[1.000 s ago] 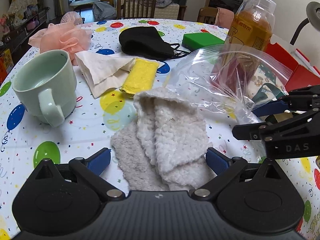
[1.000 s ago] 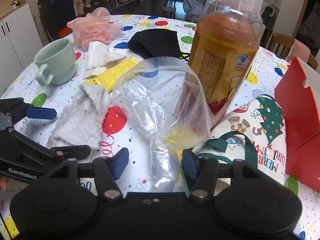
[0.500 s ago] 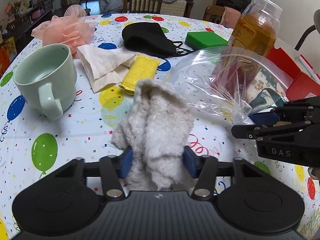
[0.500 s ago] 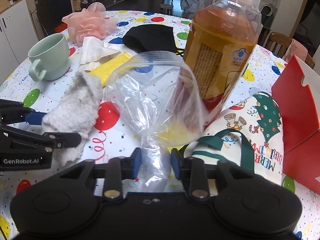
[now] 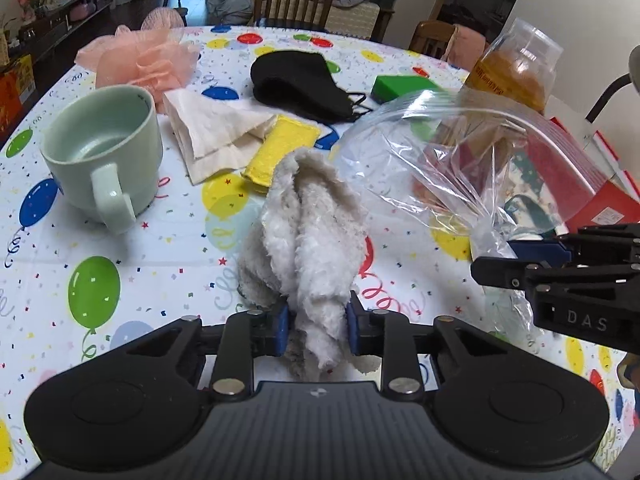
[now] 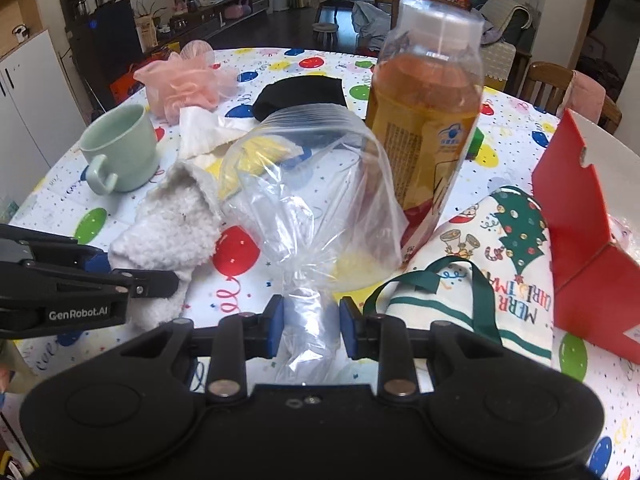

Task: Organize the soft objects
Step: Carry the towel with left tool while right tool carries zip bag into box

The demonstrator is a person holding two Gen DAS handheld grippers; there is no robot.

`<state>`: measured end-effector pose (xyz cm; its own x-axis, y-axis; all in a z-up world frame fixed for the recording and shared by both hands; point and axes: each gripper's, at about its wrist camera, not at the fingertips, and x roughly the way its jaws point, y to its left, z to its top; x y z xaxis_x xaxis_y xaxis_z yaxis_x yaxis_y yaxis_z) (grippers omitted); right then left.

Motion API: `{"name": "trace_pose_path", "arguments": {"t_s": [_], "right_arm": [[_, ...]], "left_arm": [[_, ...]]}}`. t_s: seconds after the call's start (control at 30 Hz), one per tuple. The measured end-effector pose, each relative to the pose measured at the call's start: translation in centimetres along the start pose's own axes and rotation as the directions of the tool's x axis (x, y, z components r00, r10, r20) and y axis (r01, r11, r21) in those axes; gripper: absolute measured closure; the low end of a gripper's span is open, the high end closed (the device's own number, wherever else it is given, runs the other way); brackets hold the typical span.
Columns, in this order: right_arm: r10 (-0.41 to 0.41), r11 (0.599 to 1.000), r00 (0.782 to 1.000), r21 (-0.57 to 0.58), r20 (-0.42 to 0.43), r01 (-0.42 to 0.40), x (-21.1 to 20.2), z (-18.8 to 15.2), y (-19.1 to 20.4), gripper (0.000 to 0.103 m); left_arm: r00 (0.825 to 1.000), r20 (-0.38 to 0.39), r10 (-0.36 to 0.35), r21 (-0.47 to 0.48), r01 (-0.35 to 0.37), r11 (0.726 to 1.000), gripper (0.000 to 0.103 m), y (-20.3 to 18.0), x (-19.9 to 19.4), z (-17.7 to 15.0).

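Round dining table point(image 5: 132, 240) with a balloon-print cloth, living room behind it, lots of clutter on top.

Closest in: the left gripper point(image 5: 316, 330) has just finished squeezing down on the fluffy white cloth point(image 5: 312, 232). A second ago the jaws stood wide with the cloth lying flat between them; now both blue pads press into it and it's bunched up into a peak, its lower folds apparently still on the table. The right gripper point(image 6: 310, 326) also closed in over the same second, and it's now pinched on the twisted bottom of the clear zip bag point(image 6: 304, 200), which stands up with its mouth gaping toward the cloth, just beside it.

So my read: both grabs are done, and the next bit is stuffing the cloth into the bag's mouth. The bag is floppy, so the opening could collapse.

Further back, still waiting: yellow sponge point(image 5: 280, 146), crumpled tissue point(image 5: 212, 128), black face mask point(image 5: 300, 80), pink bath pouf point(image 5: 140, 60). The green mug point(image 5: 100, 152) and the juice bottle point(image 6: 428, 112) aren't soft, so probably stay put.
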<state>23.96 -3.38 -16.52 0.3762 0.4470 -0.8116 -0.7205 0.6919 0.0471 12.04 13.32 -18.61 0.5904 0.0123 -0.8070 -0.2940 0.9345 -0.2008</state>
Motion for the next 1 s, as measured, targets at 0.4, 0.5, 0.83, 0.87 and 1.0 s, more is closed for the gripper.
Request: {"name": "trace_pose_path", "arguments": {"t_s": [0.4,0.5,0.83,0.87,1.0], "right_arm": [[0.008,0.998,0.999,0.063,0.038,-0.010,-5.4,0.2,-0.7,0.075],[0.009,0.997,0.999,0.077,0.054,-0.013,-6.9,0.2,-1.1,0.075],[-0.019,0.989,0.994,0.145,0.107,0.003,-11.6,0.5,-4.6,0.075],[-0.021,0.988,0.993,0.152,0.113,0.003,-12.0,0.5,-5.2,0.075],[-0.034,0.985,0.991,0.175,0.129,0.011,-13.0,0.4,-7.4,0.075]], "left_arm": [[0.999,0.035,-0.022,0.003,0.022,1.000,0.079,-0.3,-2.7,0.4],[0.998,0.051,-0.036,0.010,0.035,0.999,0.079,-0.7,-3.8,0.8],[0.988,0.106,-0.114,0.075,0.106,0.991,0.079,-4.7,-7.5,3.2],[0.986,0.109,-0.125,0.080,0.117,0.990,0.079,-5.2,-7.8,3.5],[0.978,0.123,-0.166,0.111,0.153,0.982,0.079,-7.7,-8.7,4.8]]}}
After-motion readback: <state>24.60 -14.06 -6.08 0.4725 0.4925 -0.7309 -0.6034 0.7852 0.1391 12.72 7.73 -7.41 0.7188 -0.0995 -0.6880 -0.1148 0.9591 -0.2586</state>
